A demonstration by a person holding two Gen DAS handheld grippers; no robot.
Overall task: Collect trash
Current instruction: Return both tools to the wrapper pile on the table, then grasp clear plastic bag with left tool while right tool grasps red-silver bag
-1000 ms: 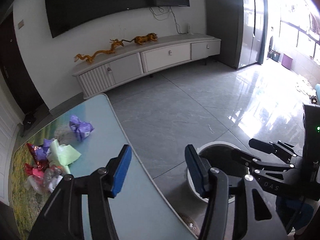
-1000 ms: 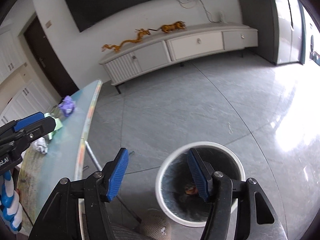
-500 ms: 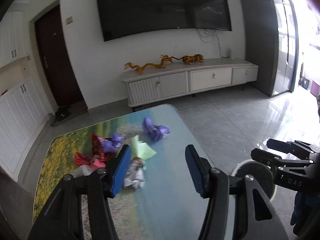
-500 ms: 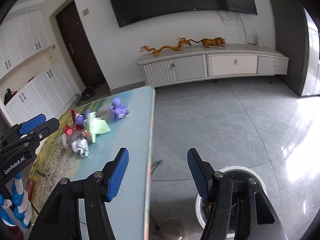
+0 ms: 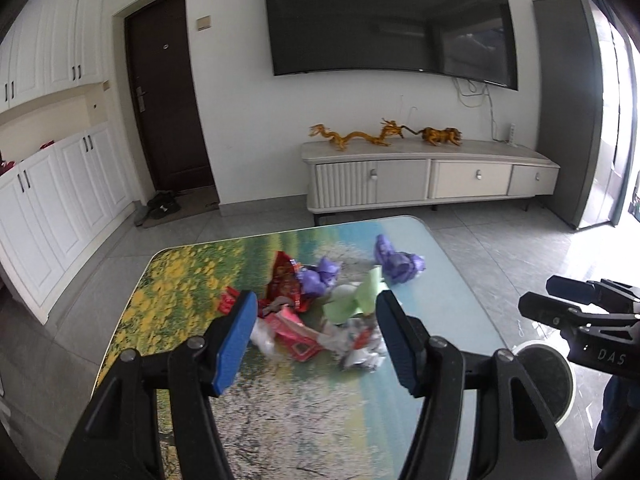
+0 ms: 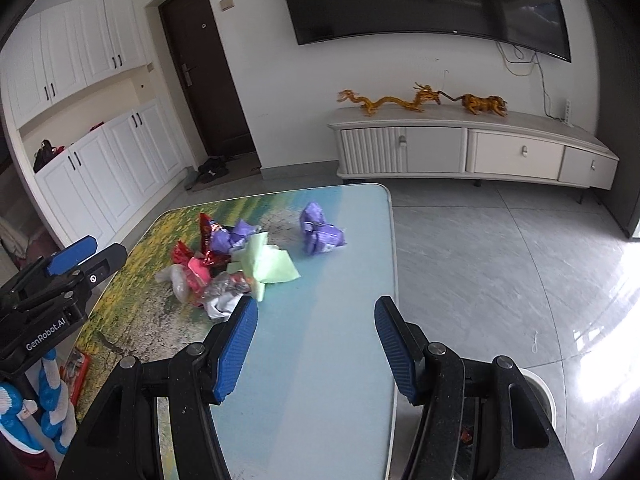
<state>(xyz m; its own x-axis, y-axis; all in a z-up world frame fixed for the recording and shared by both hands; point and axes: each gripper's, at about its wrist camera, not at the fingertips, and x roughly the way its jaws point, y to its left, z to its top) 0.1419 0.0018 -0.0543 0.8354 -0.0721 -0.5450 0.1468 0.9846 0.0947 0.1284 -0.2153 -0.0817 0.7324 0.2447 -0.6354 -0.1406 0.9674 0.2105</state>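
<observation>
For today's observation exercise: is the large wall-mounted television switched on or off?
Off, as far as shows. The large wall-mounted television has a uniformly dark screen with only faint room reflections, no picture, in both wrist views.

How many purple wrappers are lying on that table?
2. One purple wrapper lies alone near the table's far right side; another purple wrapper sits in the pile beside the red wrapper. More may hide underneath.

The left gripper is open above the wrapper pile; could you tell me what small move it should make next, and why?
Probably lower the left gripper onto the pink wrapper framed between its open fingers; both grippers hold nothing, and the pile on the table remains uncollected.
</observation>
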